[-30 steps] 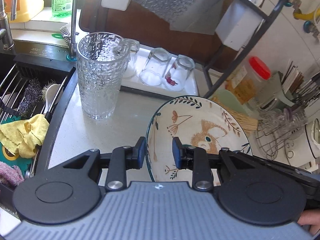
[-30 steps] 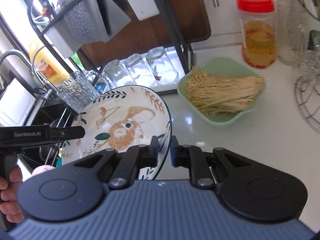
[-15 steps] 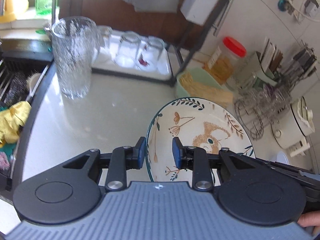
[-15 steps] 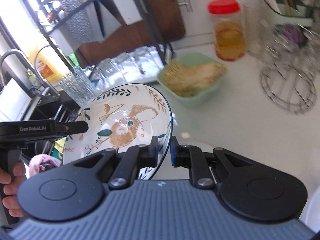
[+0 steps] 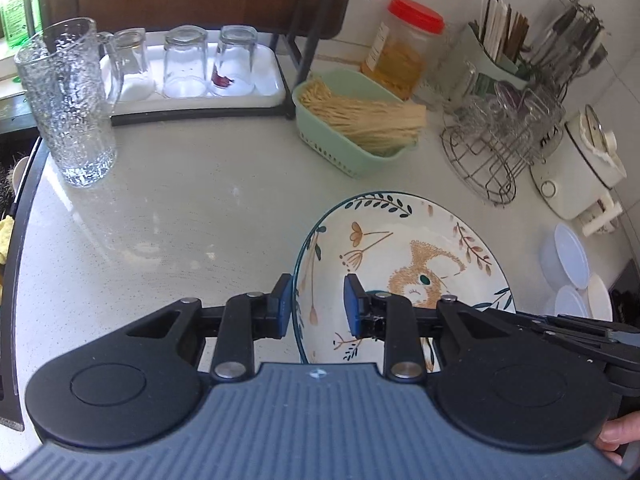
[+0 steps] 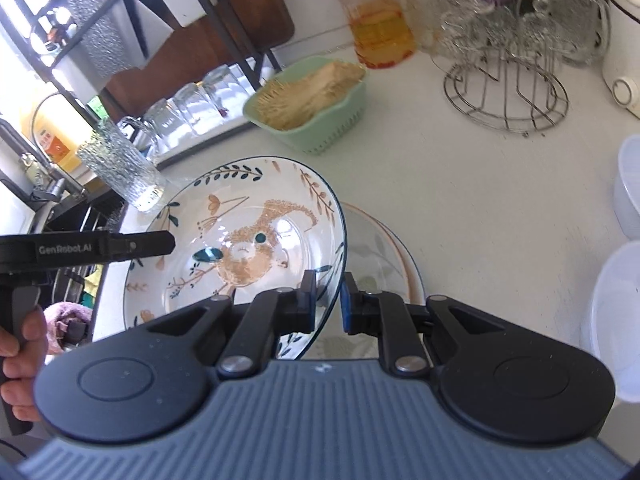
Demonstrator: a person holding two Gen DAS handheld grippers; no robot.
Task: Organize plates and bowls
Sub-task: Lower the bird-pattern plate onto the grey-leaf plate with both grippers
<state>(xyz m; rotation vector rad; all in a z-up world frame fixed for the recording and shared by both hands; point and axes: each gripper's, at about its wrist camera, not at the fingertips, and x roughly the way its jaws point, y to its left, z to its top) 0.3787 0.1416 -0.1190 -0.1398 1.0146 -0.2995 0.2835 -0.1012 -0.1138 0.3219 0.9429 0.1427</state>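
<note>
A deep squirrel-patterned plate (image 5: 404, 264) with a dark rim is held in the air over the white counter by both grippers. My left gripper (image 5: 316, 304) is shut on its left rim. My right gripper (image 6: 326, 298) is shut on its right rim; the plate also shows in the right wrist view (image 6: 240, 240). Under it, to the right, another patterned plate (image 6: 384, 256) lies flat on the counter, partly hidden. The left gripper's arm (image 6: 88, 246) crosses the plate's left edge.
A green basket of noodles (image 5: 356, 120), a textured glass pitcher (image 5: 68, 100), a tray of upturned glasses (image 5: 192, 68), a red-lidded jar (image 5: 404, 48) and a wire rack (image 5: 496, 132) stand at the back. White bowls (image 6: 620, 312) sit at the right. The sink is at the left.
Both grippers have carried the plate to the right, away from the sink and pitcher. It now hangs over the second plate on the counter, near the white bowls.
</note>
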